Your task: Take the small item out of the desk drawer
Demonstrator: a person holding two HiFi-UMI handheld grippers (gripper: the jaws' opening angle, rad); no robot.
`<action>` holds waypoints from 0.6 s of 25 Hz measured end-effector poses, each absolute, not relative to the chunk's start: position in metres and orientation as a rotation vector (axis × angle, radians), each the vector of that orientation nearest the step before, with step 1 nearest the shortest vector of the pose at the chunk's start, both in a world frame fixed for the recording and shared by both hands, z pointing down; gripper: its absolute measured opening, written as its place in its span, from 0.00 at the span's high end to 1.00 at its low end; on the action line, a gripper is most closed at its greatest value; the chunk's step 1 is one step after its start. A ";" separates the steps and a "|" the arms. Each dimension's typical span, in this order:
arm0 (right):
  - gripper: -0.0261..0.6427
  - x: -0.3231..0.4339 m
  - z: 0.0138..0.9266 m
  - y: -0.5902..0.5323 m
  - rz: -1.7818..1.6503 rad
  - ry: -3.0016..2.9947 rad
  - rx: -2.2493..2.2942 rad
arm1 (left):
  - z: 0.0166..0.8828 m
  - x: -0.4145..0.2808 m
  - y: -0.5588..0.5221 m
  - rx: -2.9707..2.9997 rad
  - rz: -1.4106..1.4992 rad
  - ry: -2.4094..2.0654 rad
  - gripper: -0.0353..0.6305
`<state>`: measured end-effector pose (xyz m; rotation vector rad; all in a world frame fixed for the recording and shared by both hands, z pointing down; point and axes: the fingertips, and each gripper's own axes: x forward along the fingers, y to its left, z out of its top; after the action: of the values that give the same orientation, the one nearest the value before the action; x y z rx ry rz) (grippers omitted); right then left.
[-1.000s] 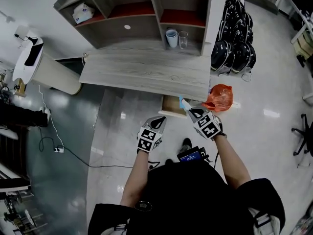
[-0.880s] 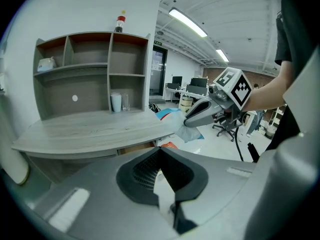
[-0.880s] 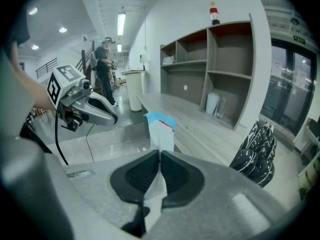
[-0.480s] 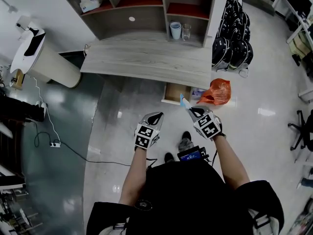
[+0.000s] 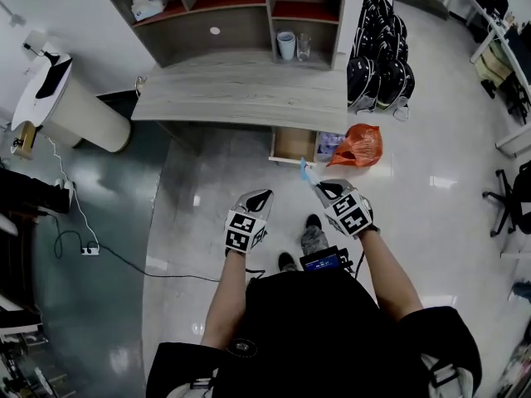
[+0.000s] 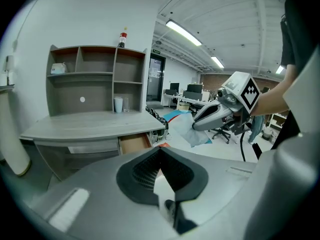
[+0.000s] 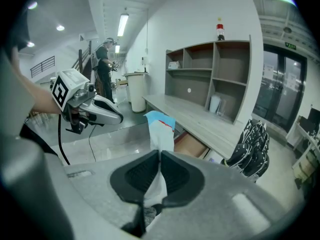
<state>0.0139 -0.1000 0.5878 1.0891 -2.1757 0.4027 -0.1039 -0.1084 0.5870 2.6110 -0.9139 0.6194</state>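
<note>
While the right gripper [image 5: 319, 188] stays clenched on the small blue-and-white packet [image 5: 304, 173], the packet is out over the floor, farther from the open drawer [image 5: 292, 145] under the tabletop [image 5: 241, 98] than half a second ago; left gripper [image 5: 264, 197] closed, empty.

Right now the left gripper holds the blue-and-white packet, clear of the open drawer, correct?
No: the right gripper holds the blue-and-white packet, jaws closed on it in the right gripper view. The left gripper is shut on nothing. The packet is clear of the open drawer.
</note>
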 end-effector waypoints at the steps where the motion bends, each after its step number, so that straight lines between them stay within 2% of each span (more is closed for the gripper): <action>1: 0.93 0.013 0.587 -0.095 0.403 -2.176 1.093 | 0.587 -0.103 -0.103 2.619 0.617 -0.906 0.94; 15: 0.93 0.008 0.587 -0.041 0.407 -2.171 1.151 | 0.589 -0.090 -0.054 2.675 0.634 -0.817 0.94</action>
<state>0.0081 -0.0409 0.5872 1.1514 -2.1714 0.4066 -0.0904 -0.0535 0.5888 2.6748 -0.8168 0.6342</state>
